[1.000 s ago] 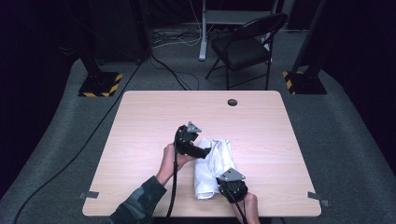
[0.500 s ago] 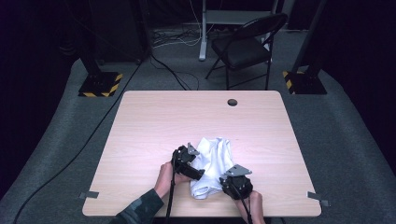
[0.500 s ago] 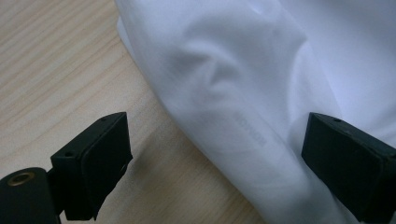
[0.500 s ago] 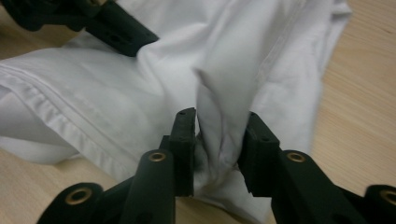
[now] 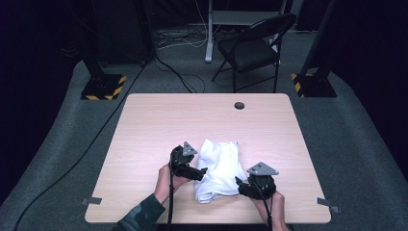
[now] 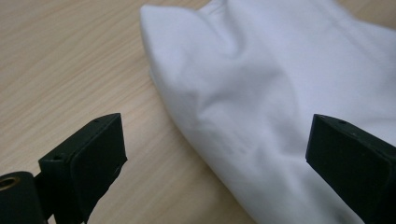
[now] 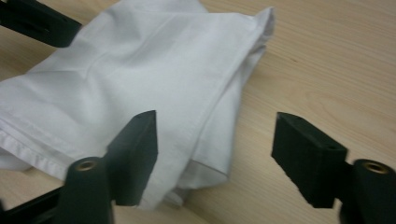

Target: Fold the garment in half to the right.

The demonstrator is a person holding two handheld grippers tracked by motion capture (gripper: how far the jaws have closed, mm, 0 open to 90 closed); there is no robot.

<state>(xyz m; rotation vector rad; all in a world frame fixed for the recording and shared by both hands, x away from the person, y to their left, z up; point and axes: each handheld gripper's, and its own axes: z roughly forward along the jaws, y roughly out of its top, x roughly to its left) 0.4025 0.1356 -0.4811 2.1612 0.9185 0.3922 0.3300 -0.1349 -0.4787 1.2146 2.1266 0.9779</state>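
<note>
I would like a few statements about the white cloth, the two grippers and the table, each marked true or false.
1. The white cloth lies bunched on the wooden table, near the person's edge. True.
2. The right gripper is shut tight on the cloth. False: its jaws have just been opening and stand apart; the cloth's edge lies between them, not pressed.
3. The left gripper has its jaws wide apart, over the cloth's side. True.
4. The cloth is dark blue. False: it is white.
5. A black folding chair stands on the floor beyond the table. True.
6. The cloth covers the round hole in the tabletop. False: the hole is bare, far from the cloth.
</note>
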